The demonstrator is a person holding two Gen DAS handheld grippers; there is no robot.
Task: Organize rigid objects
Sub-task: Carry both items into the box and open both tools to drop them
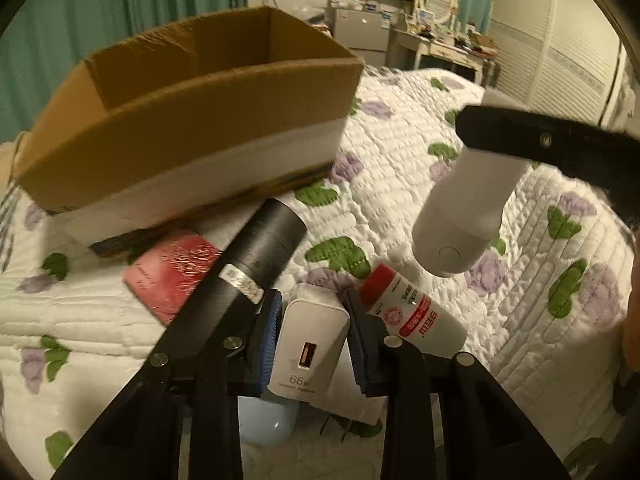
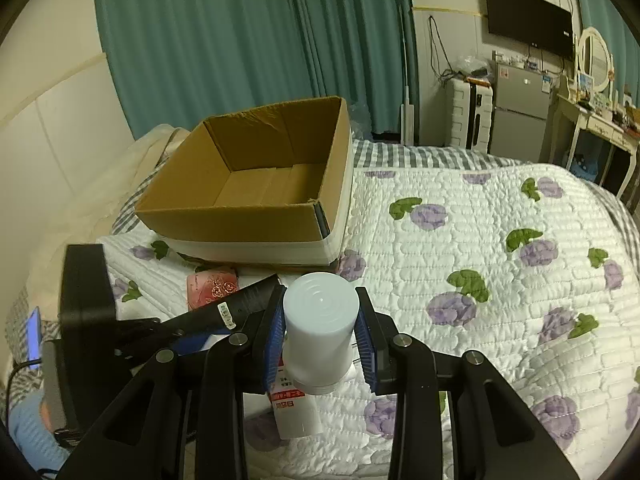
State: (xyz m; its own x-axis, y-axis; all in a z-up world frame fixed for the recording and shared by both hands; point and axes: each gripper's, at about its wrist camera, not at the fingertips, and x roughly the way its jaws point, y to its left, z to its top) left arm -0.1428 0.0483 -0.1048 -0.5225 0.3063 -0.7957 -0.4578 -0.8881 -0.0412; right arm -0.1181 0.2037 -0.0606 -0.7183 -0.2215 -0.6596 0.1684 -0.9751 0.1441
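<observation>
An open cardboard box (image 1: 188,120) stands on the bed; it also shows in the right wrist view (image 2: 260,200), empty inside. My left gripper (image 1: 310,332) is shut on a white 65W charger (image 1: 308,344) and holds it above the quilt. My right gripper (image 2: 320,340) is shut on a white cylindrical bottle (image 2: 320,332); the bottle also shows in the left wrist view (image 1: 464,216), held in the air. A black cylinder (image 1: 248,268), a red packet (image 1: 172,272) and a red-and-white bottle (image 1: 412,308) lie on the quilt in front of the box.
The bed has a white quilt (image 2: 480,260) with purple flowers. A pale blue object (image 1: 264,424) lies under my left gripper. A dressing table (image 2: 592,128), a small fridge (image 2: 520,120) and green curtains (image 2: 240,40) stand beyond the bed.
</observation>
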